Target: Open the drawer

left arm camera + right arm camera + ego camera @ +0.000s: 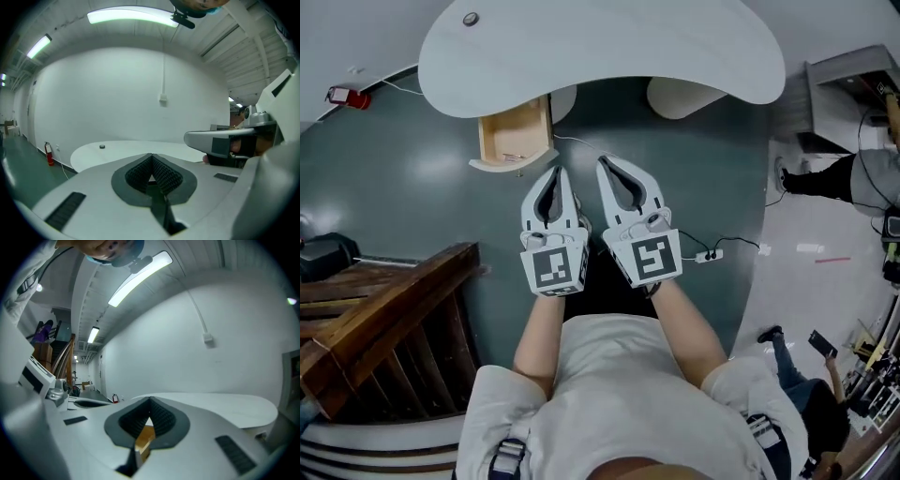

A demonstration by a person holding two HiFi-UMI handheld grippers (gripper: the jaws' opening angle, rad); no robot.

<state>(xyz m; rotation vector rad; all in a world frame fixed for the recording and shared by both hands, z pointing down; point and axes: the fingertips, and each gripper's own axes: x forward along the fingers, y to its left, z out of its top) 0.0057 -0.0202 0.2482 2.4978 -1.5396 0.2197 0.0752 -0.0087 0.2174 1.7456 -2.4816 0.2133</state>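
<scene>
A pale wooden box drawer (pixel 514 134) stood pulled out from under the smooth white kidney-shaped desk (pixel 600 47), at its left end. Just short of the desk, the left claw (pixel 555 173) and the right claw (pixel 606 163) were both closed and empty, with nothing between them and the drawer. Left of the desk's near side stood a dark slatted wooden railing (pixel 384 319).

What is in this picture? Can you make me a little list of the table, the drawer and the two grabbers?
table: white, curved top
drawer: light wood, pulled out from under the table's edge
left gripper: jaws together, holding nothing
right gripper: jaws together, holding nothing
where the grippers are: side by side, not touching the drawer
floor: dark green
</scene>
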